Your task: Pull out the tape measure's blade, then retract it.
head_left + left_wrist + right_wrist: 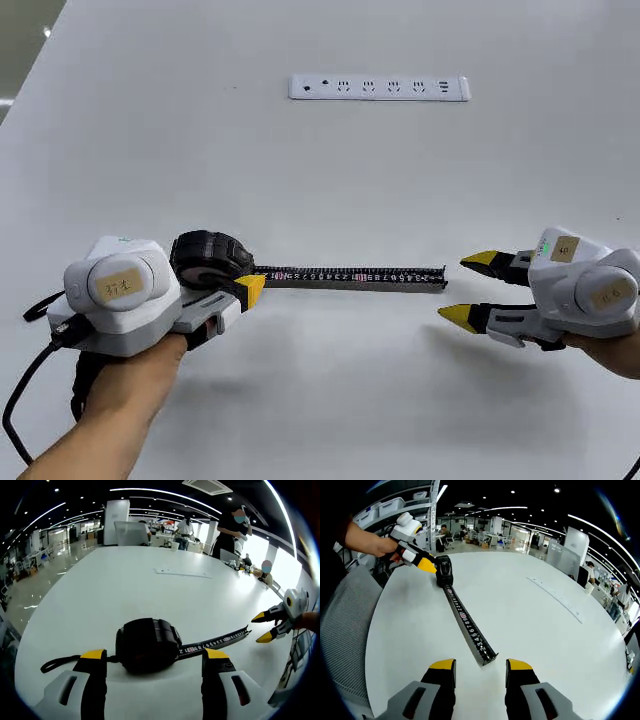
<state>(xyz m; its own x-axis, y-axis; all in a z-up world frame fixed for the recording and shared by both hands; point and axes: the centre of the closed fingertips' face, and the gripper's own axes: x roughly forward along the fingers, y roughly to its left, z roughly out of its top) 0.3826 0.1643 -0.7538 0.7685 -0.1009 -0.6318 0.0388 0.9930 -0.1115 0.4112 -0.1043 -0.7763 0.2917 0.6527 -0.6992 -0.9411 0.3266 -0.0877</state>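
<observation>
Tape measure (208, 258): lies on the white table (300, 180), at 9 o'clock in the head view, black case between the two yellow-tipped jaws of the left gripper (155, 654). In the left gripper view, shows a sliver of table on either side of the case, so looks flanked rather than pinched. Trails a black strap (56, 663) off toward 9 o'clock in that view.

Left gripper: stands spread wide around the case, jaws aimed toward 3 o'clock in the head view. Hides its far jaw behind the case there, with the near tip just beside the slot where the tape leaves the case.

Blade (350, 275): runs out of the case toward 3 o'clock along the table, printed numbers up. Ends just short of the right gripper (469, 287).

Right gripper: hovers at 3 o'clock in the head view, jaws spread, tips aimed at 9 o'clock. Grips nothing and stands apart from the blade's end. In the right gripper view, has the blade's end at 12 o'clock of the gap between its jaws, just ahead of the tips, with the tape leading off toward 11 o'clock to the case and the left gripper.

Power strip (379, 88): lies at 12 o'clock of the blade, well apart, its long side parallel to the tape.
</observation>
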